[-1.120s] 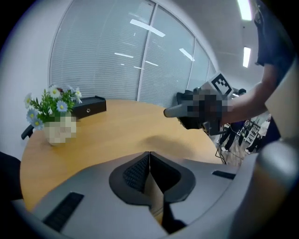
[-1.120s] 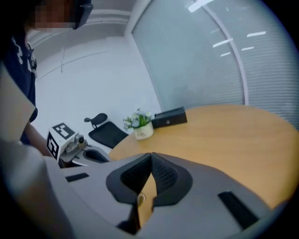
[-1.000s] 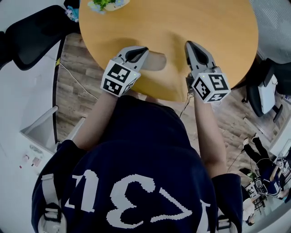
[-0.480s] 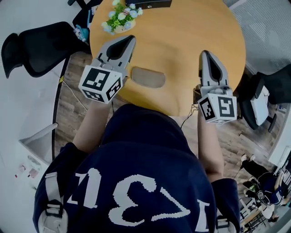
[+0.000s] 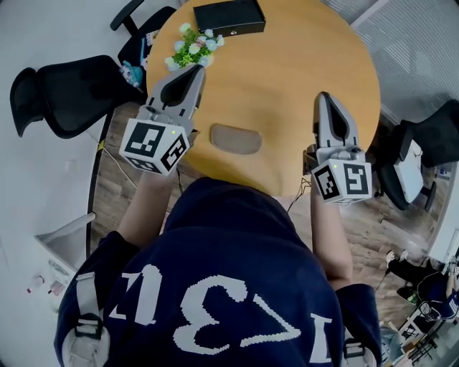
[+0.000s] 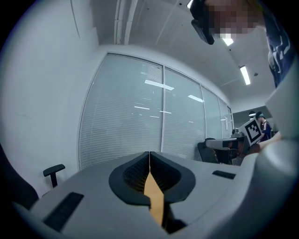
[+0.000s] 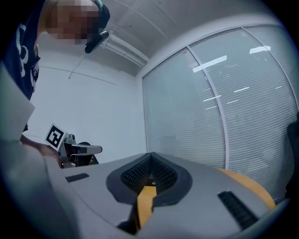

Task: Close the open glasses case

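fingers [image 5: 174,87] pressed together, empty, glasses case [image 5: 235,139] flat, long axis left-right

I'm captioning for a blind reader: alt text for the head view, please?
A person holds the left gripper and right gripper, both shut and empty, above a round table; a case lies between them. Flowers and a black box sit farther back.

I am seeing the round table [image 5: 287,79] showing a smooth, matt wood-look top, and the glasses case [image 5: 235,138] looking matt and soft-skinned. The left gripper [image 6: 149,155] and right gripper [image 7: 150,156] are showing matt grey plastic shells with ribbed black pads [image 6: 134,173]. The floor [image 5: 122,201] is showing wood planks.
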